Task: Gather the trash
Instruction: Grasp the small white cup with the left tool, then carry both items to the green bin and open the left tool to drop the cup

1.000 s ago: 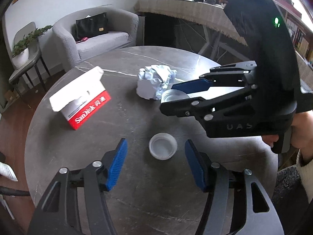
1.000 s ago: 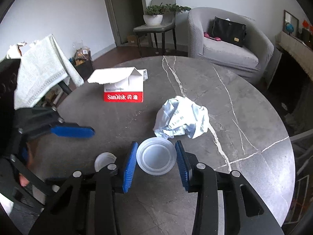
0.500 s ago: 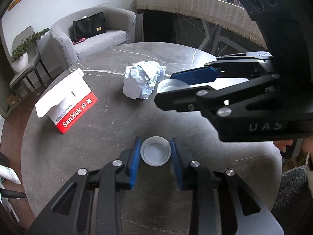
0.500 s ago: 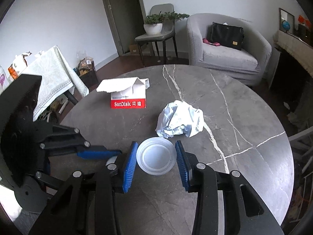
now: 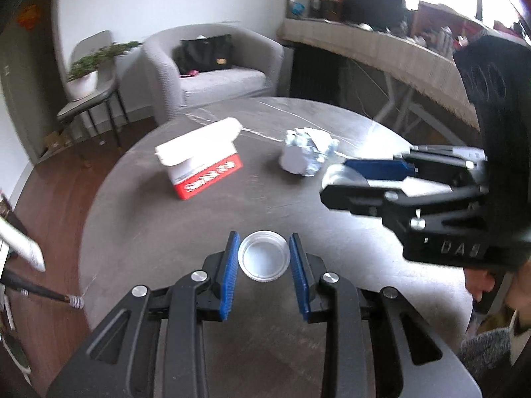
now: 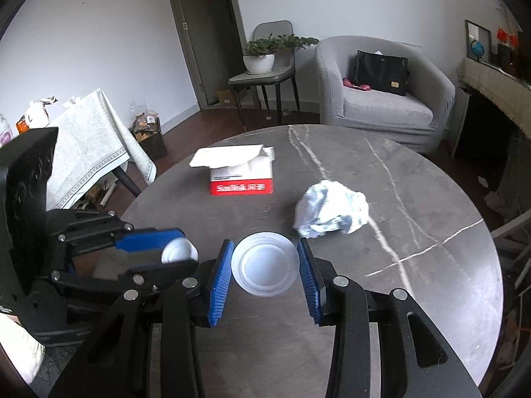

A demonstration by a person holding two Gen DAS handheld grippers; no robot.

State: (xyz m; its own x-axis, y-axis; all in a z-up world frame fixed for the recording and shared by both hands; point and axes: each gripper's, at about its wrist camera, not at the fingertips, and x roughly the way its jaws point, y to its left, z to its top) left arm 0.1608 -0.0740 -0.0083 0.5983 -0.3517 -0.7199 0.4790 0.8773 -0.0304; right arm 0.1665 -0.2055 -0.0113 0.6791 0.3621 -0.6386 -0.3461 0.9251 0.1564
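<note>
My left gripper (image 5: 264, 258) is shut on a small clear plastic lid (image 5: 264, 260) and holds it above the round grey table (image 5: 166, 232). My right gripper (image 6: 264, 267) is shut on a larger clear plastic lid (image 6: 264, 267), also above the table. In the right wrist view the left gripper (image 6: 172, 252) is at the left with its small lid (image 6: 179, 250). In the left wrist view the right gripper (image 5: 358, 175) is at the right with its lid (image 5: 345, 176). A crumpled white paper ball (image 6: 332, 212) (image 5: 307, 156) and an open red-and-white SanDisk box (image 6: 240, 172) (image 5: 202, 165) lie farther back on the table.
A grey armchair (image 6: 381, 96) with a black bag (image 6: 381, 71) stands behind the table. A chair with a potted plant (image 6: 265, 63) is by the door. A cloth-covered side table (image 6: 83, 139) stands at the left. A long cloth-covered table (image 5: 398, 53) is at the right.
My left gripper closed on the small lid and lifted it off the table. Both grippers rose and pulled back from the paper ball and box. My right gripper kept its lid.
</note>
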